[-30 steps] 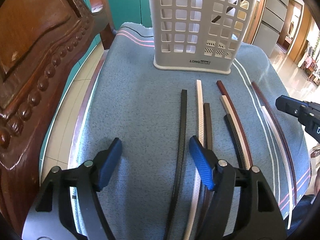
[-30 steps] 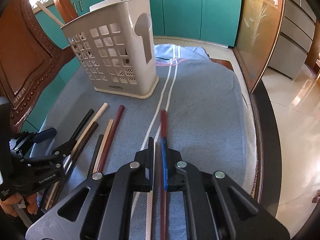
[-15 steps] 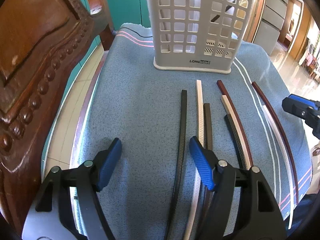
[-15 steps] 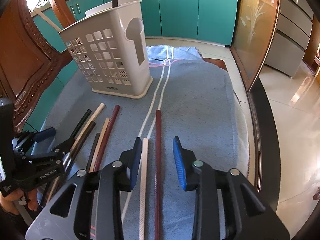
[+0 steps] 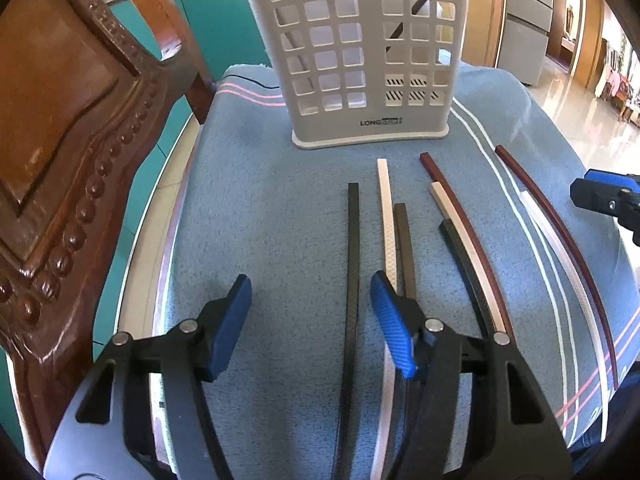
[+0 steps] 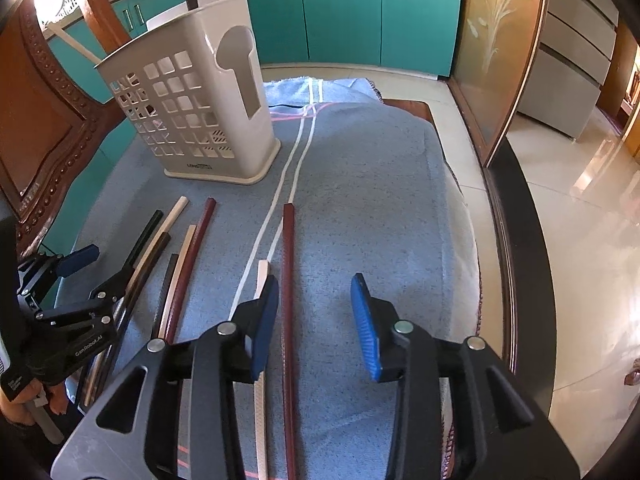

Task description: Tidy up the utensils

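Maroon chopstick (image 6: 289,280) flat on blue cloth (image 6: 368,208) between right claw (image 6: 314,312) jaws, just opening, black chopstick (image 5: 353,280) inside gaping left claw (image 5: 310,304)

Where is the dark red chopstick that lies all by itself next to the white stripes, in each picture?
Left wrist view: the long dark red chopstick curves down the far right, beyond the blue cloth's white stripes.
Right wrist view: it runs up the middle, between the right gripper's open fingers.
Shared landmark: the white plastic lattice utensil holder, standing beyond the chopsticks in both.
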